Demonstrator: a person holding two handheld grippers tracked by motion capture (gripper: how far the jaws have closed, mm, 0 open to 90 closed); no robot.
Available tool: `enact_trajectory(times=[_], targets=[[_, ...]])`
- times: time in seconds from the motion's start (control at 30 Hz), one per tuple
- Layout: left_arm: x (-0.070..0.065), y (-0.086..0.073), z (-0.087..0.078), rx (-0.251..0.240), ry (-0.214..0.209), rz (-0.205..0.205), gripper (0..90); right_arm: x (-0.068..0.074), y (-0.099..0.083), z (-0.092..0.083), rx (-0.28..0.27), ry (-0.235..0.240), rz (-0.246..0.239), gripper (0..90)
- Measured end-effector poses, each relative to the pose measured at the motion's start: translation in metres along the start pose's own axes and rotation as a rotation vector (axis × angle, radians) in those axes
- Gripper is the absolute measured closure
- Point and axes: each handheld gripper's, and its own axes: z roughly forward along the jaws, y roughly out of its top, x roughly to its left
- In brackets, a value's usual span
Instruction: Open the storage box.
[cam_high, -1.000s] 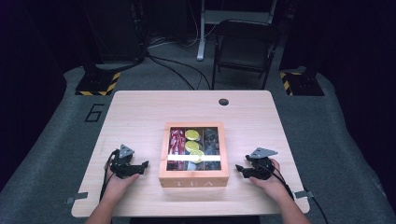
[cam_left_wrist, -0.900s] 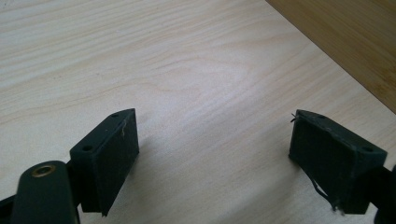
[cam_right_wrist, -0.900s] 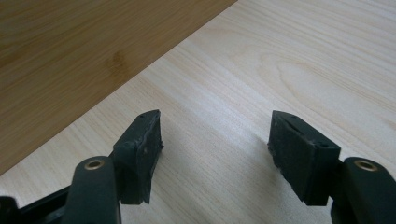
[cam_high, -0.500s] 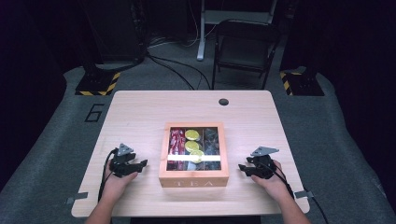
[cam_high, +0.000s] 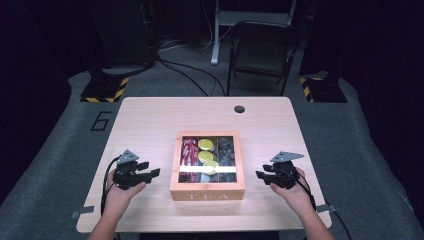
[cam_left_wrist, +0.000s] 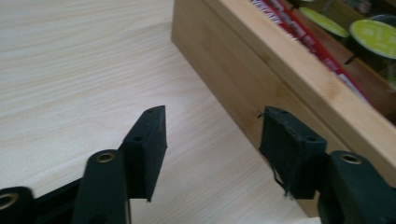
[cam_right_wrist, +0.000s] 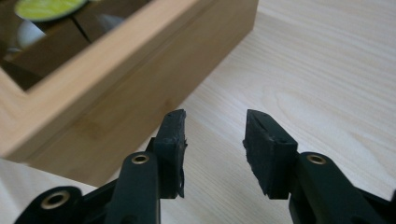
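Box sits at the middle of the desk in the high view, wooden, with a glass lid, the word TEA on its near face, and red packets and yellow-green pods showing through the pane. Left hand-held gripper hangs just off the box's left wall, its tips aimed at that wall but apart from it. Right hand-held gripper mirrors it off the right wall, also clear of the wood. A hand backs each one from the near edge. A small dark hole marks the far side of the desk, and a chair stands on the floor beyond.

Left gripper view now: the left hand-held gripper has just been closing its jaws, yet they stand parted with nothing between them, bare desk under the gap. The box wall runs right beside the right-hand jaw; contact I cannot tell.

Right gripper view: the right hand-held gripper has likewise just been narrowing, jaws parted and empty over the desk, with the box corner close by the left-hand jaw.
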Motion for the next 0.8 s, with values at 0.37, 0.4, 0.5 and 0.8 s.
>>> enact_trajectory(times=[0.37,0.4,0.5,0.8], targets=[[-0.027,0.014,-0.015,-0.042,-0.030,0.046,47.8,0.025,0.020,-0.034,-0.093,0.044,-0.038,59.2],[-0.031,0.012,-0.017,-0.045,-0.041,0.052,48.5,0.031,0.019,-0.039,-0.104,0.045,-0.045,59.5],[-0.034,0.011,-0.018,-0.051,-0.043,0.058,49.8,0.037,0.016,-0.042,-0.122,0.053,-0.054,60.7],[-0.055,0.000,-0.027,-0.047,-0.087,0.111,52.5,0.060,0.005,-0.045,-0.119,0.067,-0.097,63.3]])
